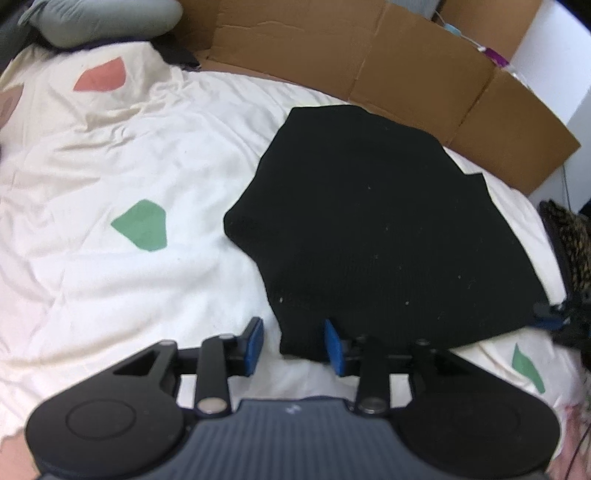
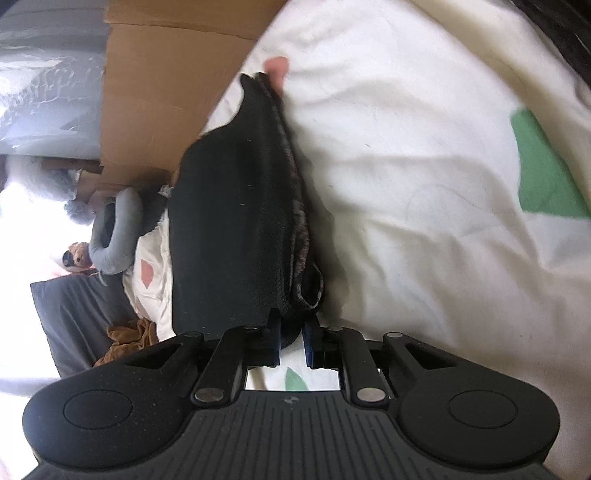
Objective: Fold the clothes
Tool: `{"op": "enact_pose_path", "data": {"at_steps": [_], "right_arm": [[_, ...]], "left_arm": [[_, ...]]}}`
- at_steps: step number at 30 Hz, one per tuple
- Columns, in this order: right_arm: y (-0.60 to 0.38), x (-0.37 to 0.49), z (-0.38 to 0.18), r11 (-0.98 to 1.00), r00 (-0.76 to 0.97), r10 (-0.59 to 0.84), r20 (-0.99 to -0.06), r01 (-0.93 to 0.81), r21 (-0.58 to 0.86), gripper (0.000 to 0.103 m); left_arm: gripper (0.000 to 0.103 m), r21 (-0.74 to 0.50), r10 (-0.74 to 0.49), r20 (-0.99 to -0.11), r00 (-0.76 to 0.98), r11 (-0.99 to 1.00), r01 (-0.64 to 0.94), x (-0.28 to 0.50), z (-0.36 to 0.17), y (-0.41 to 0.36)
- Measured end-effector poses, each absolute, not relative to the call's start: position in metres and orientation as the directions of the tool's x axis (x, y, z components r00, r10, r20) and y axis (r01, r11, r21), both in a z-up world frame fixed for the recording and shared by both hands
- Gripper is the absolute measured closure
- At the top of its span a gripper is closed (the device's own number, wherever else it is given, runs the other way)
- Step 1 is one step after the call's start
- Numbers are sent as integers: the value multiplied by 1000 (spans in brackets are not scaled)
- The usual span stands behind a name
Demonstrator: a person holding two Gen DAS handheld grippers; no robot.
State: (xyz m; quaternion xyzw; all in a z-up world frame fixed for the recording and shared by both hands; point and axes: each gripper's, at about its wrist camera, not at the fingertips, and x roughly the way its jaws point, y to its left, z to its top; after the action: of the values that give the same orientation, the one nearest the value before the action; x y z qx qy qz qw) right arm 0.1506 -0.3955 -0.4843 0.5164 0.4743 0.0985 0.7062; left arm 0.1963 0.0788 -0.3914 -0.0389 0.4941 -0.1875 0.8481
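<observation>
A black garment (image 1: 376, 229) lies partly folded on a white bedsheet (image 1: 129, 295) with coloured patches. My left gripper (image 1: 294, 345) is open, its blue pads (image 1: 255, 343) on either side of the garment's near corner, which reaches in between them. At the garment's right edge, my right gripper (image 1: 550, 314) shows small. In the right wrist view, my right gripper (image 2: 293, 339) is shut on the black garment (image 2: 229, 221). It pinches a bunched edge whose grey patterned inner layer (image 2: 301, 236) shows. The cloth rises away from the fingers in a ridge.
Flattened cardboard (image 1: 369, 55) runs along the far side of the bed. A grey pillow (image 1: 103, 18) lies at the back left and a leopard-patterned item (image 1: 572, 240) at the right edge. A brown cloth (image 2: 129, 339) and a grey cushion (image 2: 114, 232) lie beyond the garment.
</observation>
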Motion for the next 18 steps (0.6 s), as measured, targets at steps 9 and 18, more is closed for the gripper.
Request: {"op": "enact_pose_path", "data": {"at_steps": [9, 18], "right_arm": [[-398, 150, -497, 365, 558, 636, -533, 391, 845, 78], [-394, 161, -481, 361, 595, 635, -493, 336, 870, 78]], "left_arm": [[59, -401, -438, -766, 471, 898, 181, 193, -405, 91], [63, -462, -477, -740, 475, 873, 157, 201, -410, 93]]}}
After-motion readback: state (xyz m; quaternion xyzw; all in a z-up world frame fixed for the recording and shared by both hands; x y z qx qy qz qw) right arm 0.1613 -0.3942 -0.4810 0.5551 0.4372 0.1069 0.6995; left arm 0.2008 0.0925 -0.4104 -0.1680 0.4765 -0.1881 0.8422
